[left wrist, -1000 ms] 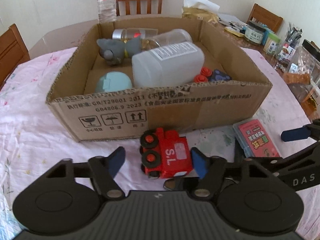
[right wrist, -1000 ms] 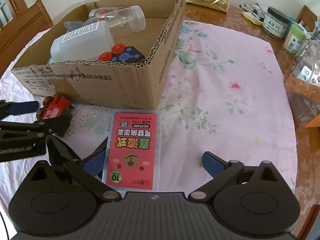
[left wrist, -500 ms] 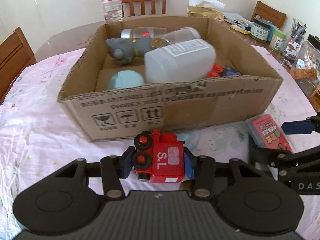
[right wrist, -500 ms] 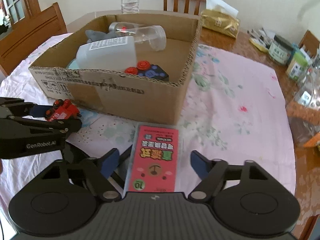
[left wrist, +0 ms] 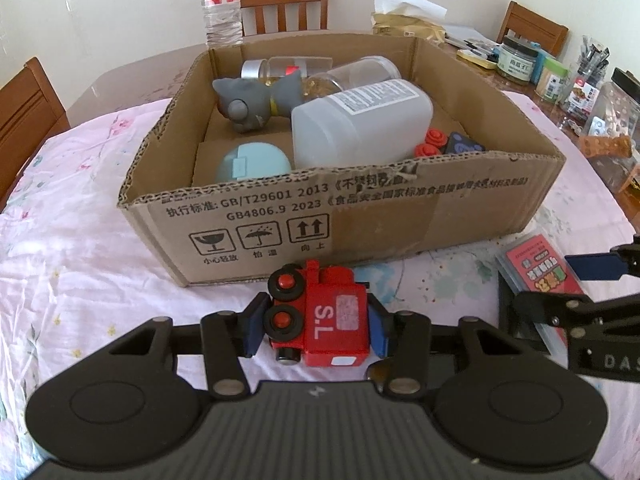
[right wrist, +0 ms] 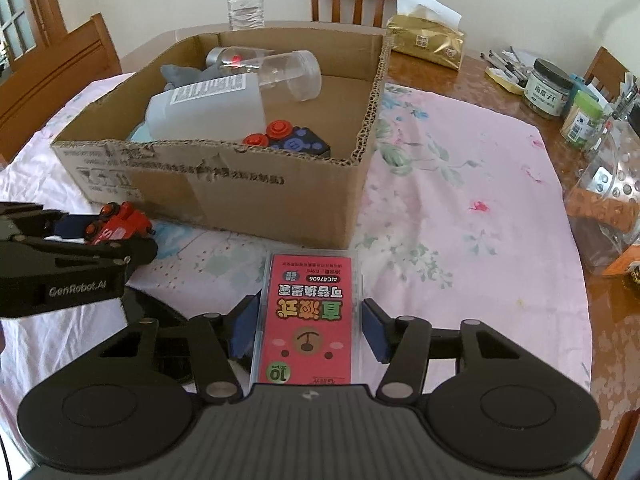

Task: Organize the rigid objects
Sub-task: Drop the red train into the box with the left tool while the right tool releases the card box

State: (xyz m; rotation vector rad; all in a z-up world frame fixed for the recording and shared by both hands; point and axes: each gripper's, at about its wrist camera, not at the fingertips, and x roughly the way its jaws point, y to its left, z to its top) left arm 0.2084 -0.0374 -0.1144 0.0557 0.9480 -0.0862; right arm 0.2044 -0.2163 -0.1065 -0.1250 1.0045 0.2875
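Left gripper (left wrist: 316,326) clamped on the red train (left wrist: 320,316), pads touching both its sides, just in front of the box (left wrist: 360,216) near wall; can't tell if the train is off the surface (left wrist: 80,240). Right gripper (right wrist: 308,326) closed onto the pink card pack (right wrist: 308,320), pads at its long edges, near the box's front right corner. Box sits mid-surface holding a jug (left wrist: 360,124), jars, grey toy (left wrist: 256,100).
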